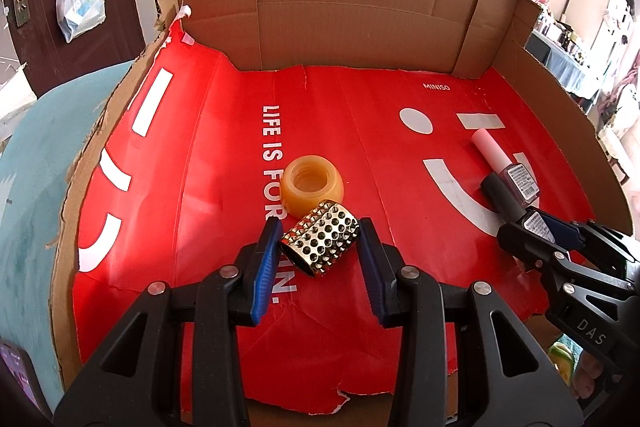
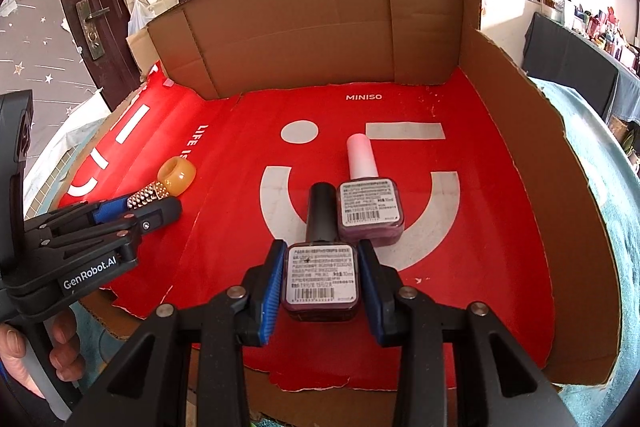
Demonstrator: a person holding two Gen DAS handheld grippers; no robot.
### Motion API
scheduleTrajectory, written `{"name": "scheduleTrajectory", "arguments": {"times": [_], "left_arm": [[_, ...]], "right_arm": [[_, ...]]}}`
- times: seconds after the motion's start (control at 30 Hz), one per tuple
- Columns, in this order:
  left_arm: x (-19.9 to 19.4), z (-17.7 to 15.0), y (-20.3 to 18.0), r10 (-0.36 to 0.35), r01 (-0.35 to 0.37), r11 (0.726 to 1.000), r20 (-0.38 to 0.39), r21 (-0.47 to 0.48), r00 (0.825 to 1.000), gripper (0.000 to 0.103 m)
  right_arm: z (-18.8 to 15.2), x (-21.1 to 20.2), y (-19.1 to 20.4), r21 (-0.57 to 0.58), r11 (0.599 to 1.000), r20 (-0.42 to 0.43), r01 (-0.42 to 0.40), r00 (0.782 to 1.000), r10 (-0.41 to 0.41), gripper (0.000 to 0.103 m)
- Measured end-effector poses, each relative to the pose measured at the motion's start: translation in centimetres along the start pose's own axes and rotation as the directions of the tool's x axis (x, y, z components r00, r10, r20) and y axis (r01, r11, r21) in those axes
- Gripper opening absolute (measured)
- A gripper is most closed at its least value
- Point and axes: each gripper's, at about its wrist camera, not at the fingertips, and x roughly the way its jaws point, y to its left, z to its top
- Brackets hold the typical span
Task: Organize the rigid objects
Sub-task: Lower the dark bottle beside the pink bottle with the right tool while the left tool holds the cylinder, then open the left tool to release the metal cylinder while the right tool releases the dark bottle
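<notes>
On the red sheet lining a cut-open cardboard box (image 1: 360, 7), a studded gold cuff (image 1: 320, 241) sits clamped in the left gripper (image 1: 320, 251), beside an amber ring (image 1: 311, 189). The right gripper (image 2: 320, 281) pinches a black-capped polish bottle (image 2: 320, 267) touching a pink-capped bottle (image 2: 370, 203); bare red floor stretches toward the back wall.

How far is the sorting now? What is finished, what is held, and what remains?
Looks done: the pink-capped bottle and amber ring lie on the red sheet. In hand: the left gripper is closed on the studded cylinder, the right gripper on the black-capped bottle. Left: setting both down.
</notes>
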Motion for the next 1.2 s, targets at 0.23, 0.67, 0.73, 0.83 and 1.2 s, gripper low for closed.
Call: {"name": "scheduleTrajectory", "arguments": {"times": [0.23, 0.67, 0.73, 0.83, 1.2], "left_arm": [[0.0, 0.1, 0.0, 0.007, -0.007, 1.000, -0.001, 0.002, 1.000, 0.037], [-1.2, -0.1, 0.0, 0.040, -0.041, 0.999, 0.046, 0.015, 0.998, 0.061], [-1.4, -0.1, -0.2, 0.043, -0.044, 0.999, 0.052, 0.020, 0.998, 0.062], [-1.7, -0.2, -0.1, 0.039, -0.040, 0.999, 0.055, 0.015, 0.998, 0.062], [-4.0, -0.5, -0.5, 0.070, -0.073, 0.997, 0.106, 0.025, 0.992, 0.074]], "right_arm": [[0.0, 0.0, 0.0, 0.003, 1.000, 0.000, -0.002, 1.000, 0.002, 0.038], [0.1, -0.1, -0.1, 0.011, 1.000, -0.001, -0.008, 1.000, 0.008, 0.039], [0.1, -0.2, -0.1, 0.013, 1.000, 0.001, -0.008, 1.000, 0.008, 0.039], [0.1, -0.5, -0.1, 0.013, 1.000, 0.010, -0.008, 1.000, 0.008, 0.040], [0.0, -2.7, 0.2, 0.007, 1.000, 0.059, -0.009, 0.998, 0.009, 0.055]]}}
